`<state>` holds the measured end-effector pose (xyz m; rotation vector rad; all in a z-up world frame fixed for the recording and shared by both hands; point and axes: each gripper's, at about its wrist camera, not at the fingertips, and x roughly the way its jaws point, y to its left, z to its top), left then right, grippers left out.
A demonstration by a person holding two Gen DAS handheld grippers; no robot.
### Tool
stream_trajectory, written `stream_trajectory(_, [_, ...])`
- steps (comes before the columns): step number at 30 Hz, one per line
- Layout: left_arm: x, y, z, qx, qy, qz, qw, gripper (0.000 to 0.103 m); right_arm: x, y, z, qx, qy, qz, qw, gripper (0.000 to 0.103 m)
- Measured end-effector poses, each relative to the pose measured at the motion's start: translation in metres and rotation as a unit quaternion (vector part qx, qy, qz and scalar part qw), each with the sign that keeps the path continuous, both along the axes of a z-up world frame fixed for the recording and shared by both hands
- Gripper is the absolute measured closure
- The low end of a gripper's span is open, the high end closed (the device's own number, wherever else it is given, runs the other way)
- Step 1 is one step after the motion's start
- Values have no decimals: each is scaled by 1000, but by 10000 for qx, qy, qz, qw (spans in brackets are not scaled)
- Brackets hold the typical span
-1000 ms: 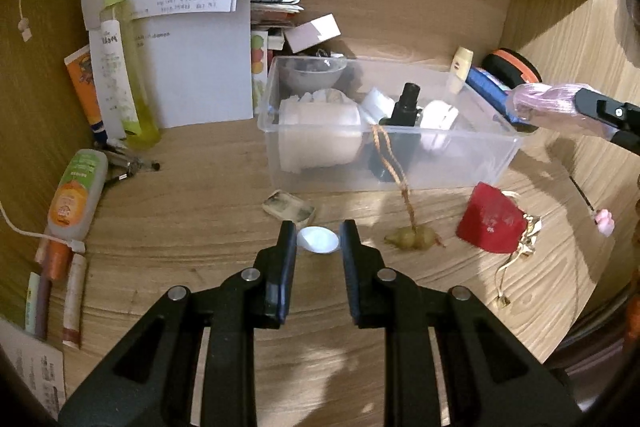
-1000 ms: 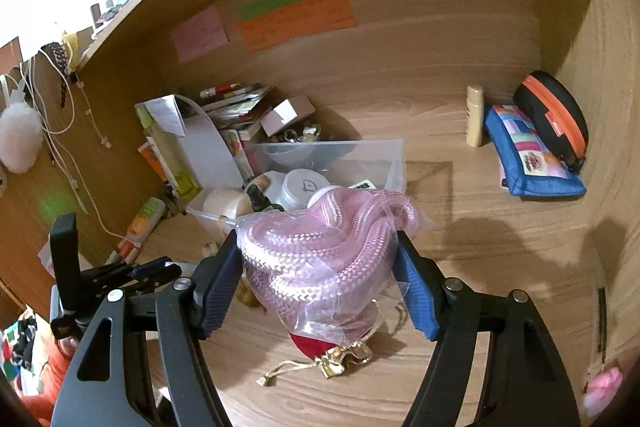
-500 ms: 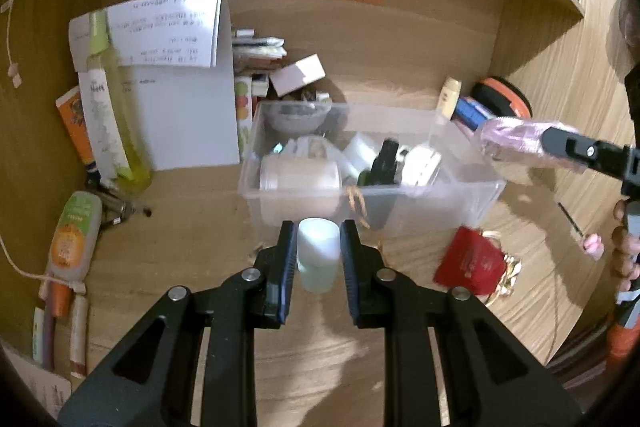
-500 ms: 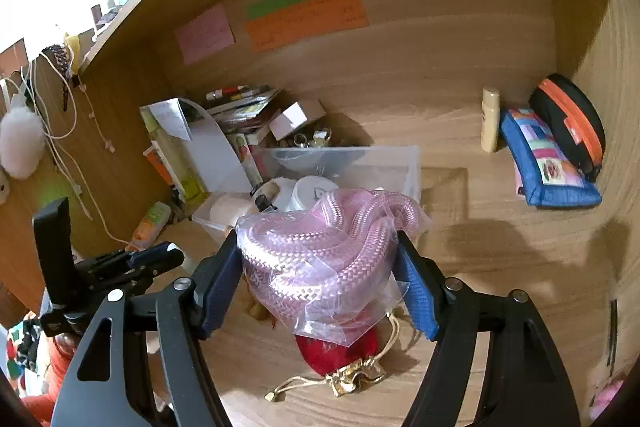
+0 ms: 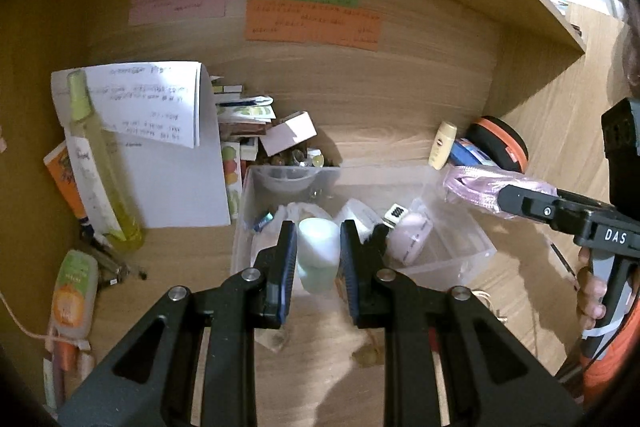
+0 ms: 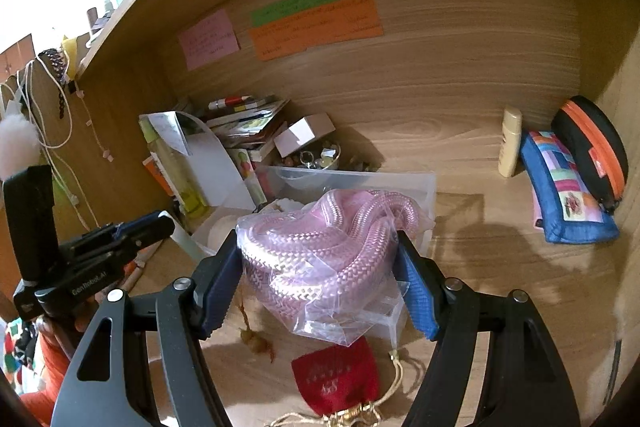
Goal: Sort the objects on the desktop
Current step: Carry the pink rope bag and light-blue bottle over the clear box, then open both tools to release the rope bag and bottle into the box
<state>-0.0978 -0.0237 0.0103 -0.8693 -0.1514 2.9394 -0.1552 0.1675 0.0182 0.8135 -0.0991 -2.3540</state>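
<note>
My left gripper [image 5: 318,255] is shut on a small pale-green bottle [image 5: 317,254] and holds it above the front edge of the clear plastic bin [image 5: 452,265]. My right gripper [image 6: 320,283] is shut on a clear bag of pink braided rope [image 6: 320,247], held over the bin's right end [image 6: 416,187]. The bagged rope [image 5: 476,187] also shows at the right of the left wrist view. The bin holds white jars and a white pouch [image 5: 408,239].
A red drawstring pouch [image 6: 336,383] and an olive charm [image 6: 256,343] lie on the desk in front of the bin. A yellow spray bottle [image 5: 96,167], papers [image 5: 160,147], tubes [image 5: 74,291], a blue pouch [image 6: 568,191] and an orange-black case [image 6: 592,147] surround it.
My left gripper took the pale-green bottle off the desk and lifted it up toward the bin. My right gripper carried the bagged rope closer over the bin.
</note>
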Motion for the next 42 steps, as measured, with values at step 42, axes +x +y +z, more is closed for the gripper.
stream_trajectory(42, [-93,10,-37,483,-672,-509,9953,63,-64,-46,-55,793,-67,-233,9966,28])
